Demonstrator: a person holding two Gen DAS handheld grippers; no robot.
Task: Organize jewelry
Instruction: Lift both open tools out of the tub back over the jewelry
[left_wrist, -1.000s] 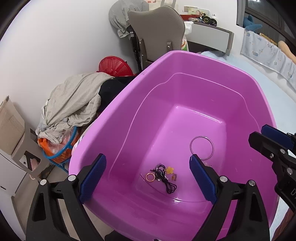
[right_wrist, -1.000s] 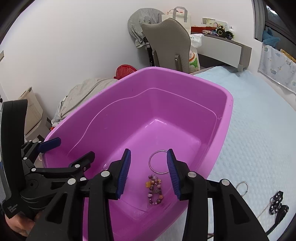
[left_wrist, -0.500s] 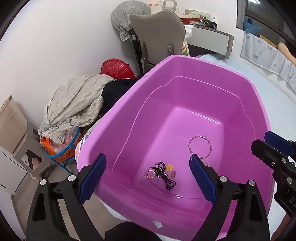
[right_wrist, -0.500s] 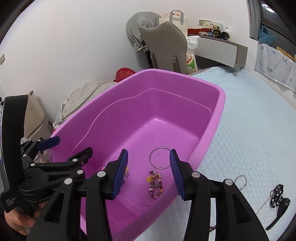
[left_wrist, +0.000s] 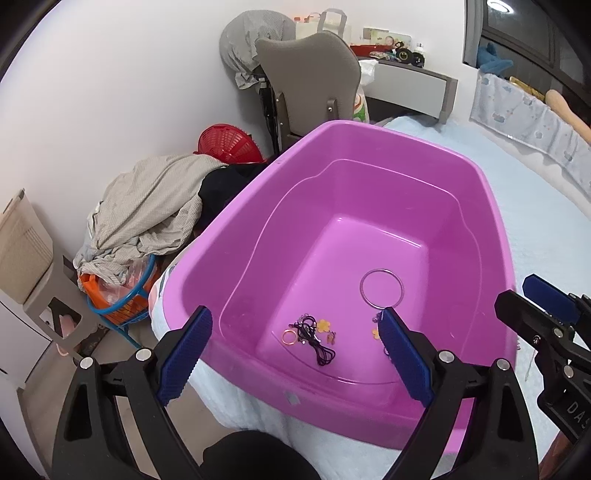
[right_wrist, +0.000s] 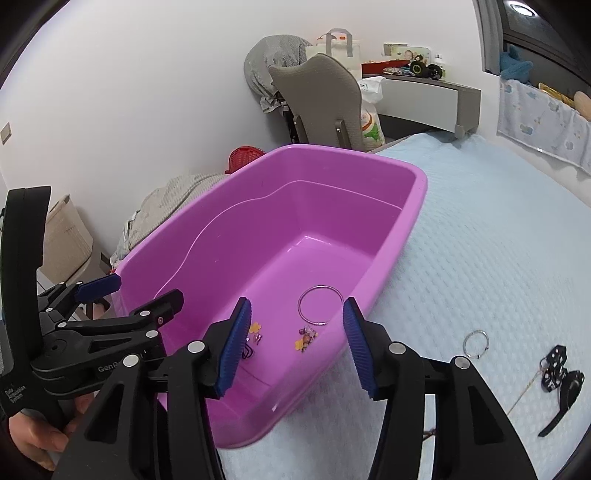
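Note:
A purple plastic tub (left_wrist: 491, 236) (right_wrist: 413, 206) sits on a light blue bedspread. Inside it lie a silver bangle (left_wrist: 382, 288) (right_wrist: 320, 305), a black cord necklace (left_wrist: 314, 339), a small gold ring (left_wrist: 289, 336), yellow flower charms (left_wrist: 324, 325) (right_wrist: 255, 327) and a beaded bracelet (right_wrist: 306, 336). On the bedspread, right of the tub, lie a thin silver ring (right_wrist: 476, 343) and a black polka-dot bow piece (right_wrist: 557, 373). My left gripper (left_wrist: 295, 354) is open and empty above the tub's near rim. My right gripper (right_wrist: 297, 343) is open and empty above the tub's near right corner.
A pile of clothes (left_wrist: 147, 210), a red basket (left_wrist: 225, 144) and an orange basket (left_wrist: 118, 295) lie on the floor left of the bed. A grey chair (left_wrist: 310, 81) and a shelf (right_wrist: 424, 96) stand behind the tub. The bedspread (right_wrist: 498, 240) stretches to the right.
Both grippers have pulled back and up from the tub. The right gripper's jaws have opened wider. The jewelry in the tub has not moved.

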